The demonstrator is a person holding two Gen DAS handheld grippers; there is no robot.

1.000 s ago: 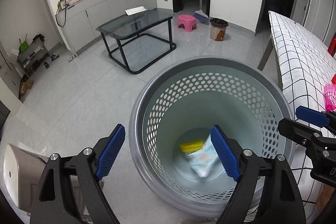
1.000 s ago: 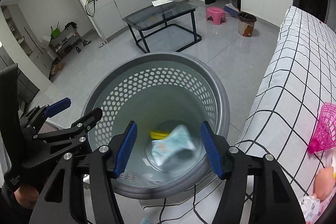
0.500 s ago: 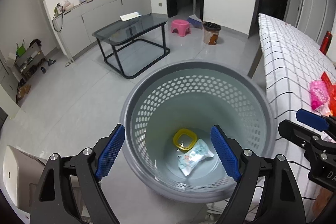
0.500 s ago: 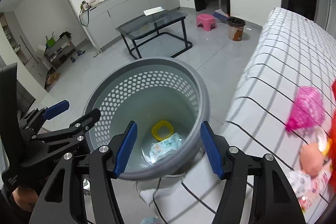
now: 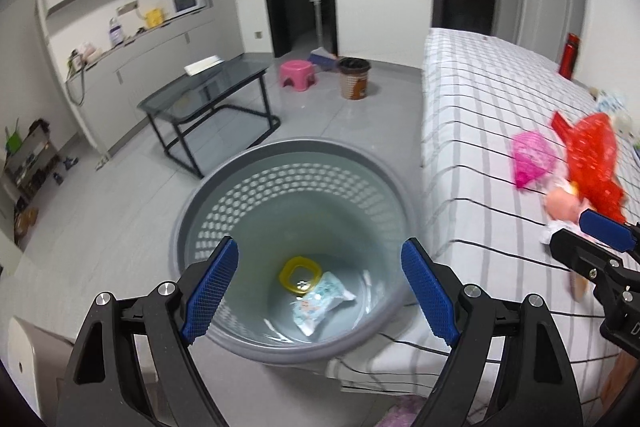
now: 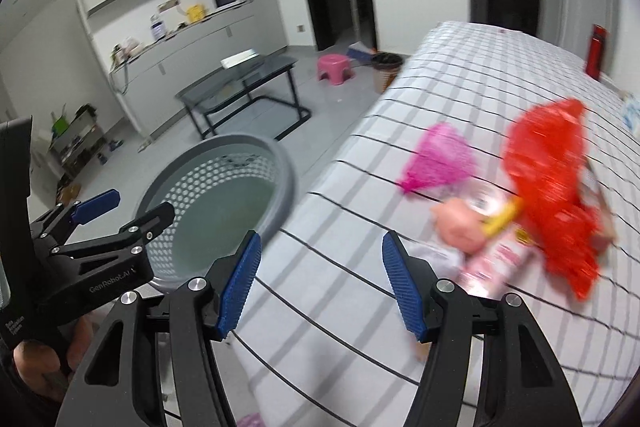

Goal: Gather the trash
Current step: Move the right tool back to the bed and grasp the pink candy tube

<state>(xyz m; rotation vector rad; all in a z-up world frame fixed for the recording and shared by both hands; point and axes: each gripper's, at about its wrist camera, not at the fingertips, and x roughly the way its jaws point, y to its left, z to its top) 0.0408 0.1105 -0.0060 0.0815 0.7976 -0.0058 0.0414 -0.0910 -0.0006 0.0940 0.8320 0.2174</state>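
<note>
In the grey perforated basket point(image 5: 256, 187), yellow lid point(image 5: 300, 274) touching a wipes packet point(image 5: 322, 301), left tool point(image 5: 320, 291) and right tool point(image 6: 320, 287) both spread wide, empty.

White lettering "GenRobot.AI" along the black body of the left gripper point(image 6: 124, 211), seen from the right wrist view, smaller white print running up its handle too small to read, a cut-off "D" on the right gripper point(image 5: 600, 239) body at the frame edge

Left gripper point(image 5: 320, 287) jaws spread wide above a grey perforated basket point(image 5: 224, 211), yellow lid point(image 5: 300, 274) and wipes packet point(image 5: 322, 301) inside, checked bed point(image 5: 480, 131) alongside, right gripper point(image 5: 600, 247) at the edge.
</note>
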